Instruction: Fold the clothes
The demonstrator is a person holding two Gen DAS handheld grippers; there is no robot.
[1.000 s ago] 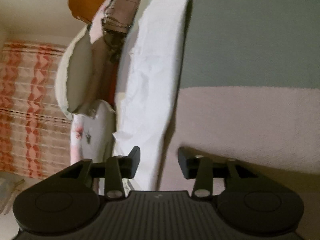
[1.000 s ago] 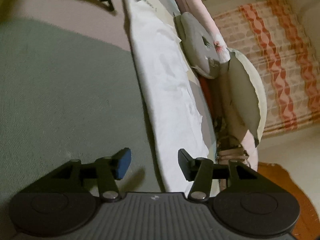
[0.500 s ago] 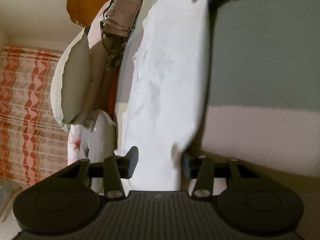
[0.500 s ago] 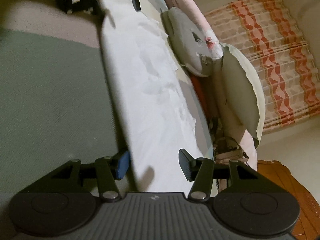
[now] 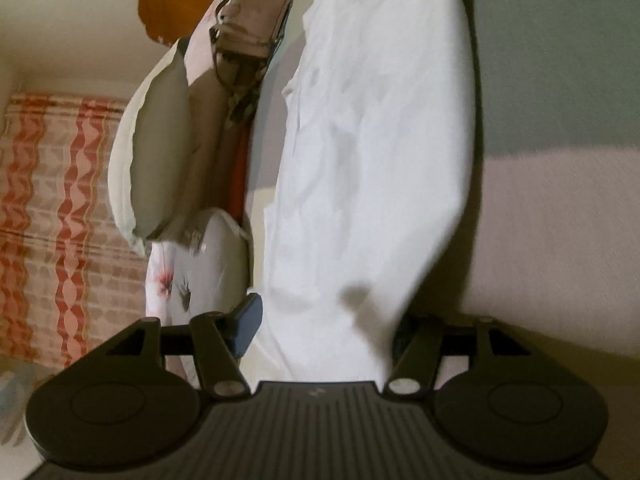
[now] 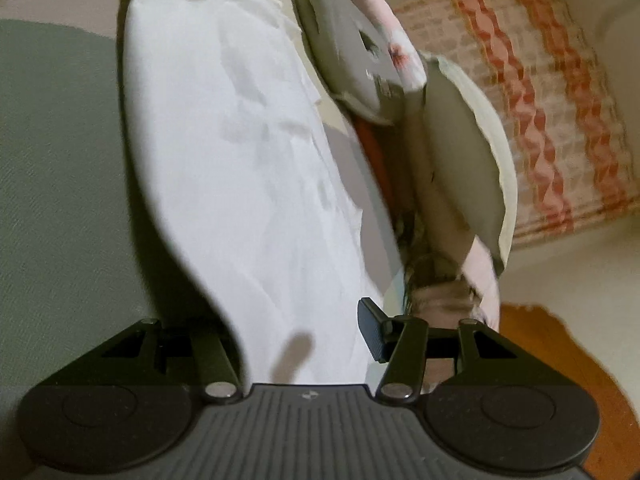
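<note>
A white garment lies in a long folded strip on the bed, running away from both cameras. My left gripper sits at one end of it. Its jaws are opening, with the cloth between them and draped over the right finger; the left pad stands clear of the fabric. In the right wrist view the same white garment runs up the frame. My right gripper is open at its near end, cloth between the jaws. The left finger is hidden by the cloth, and the right pad is not touching it.
The bed sheet is grey-green with a pale pink band. Pillows and a brown handbag lie along the garment's far side. Beyond them are a red-patterned cloth and an orange wooden surface.
Both grippers slid sideways from the bare sheet onto the white garment, which now lies between each pair of jaws. The left jaws have spread wider.
</note>
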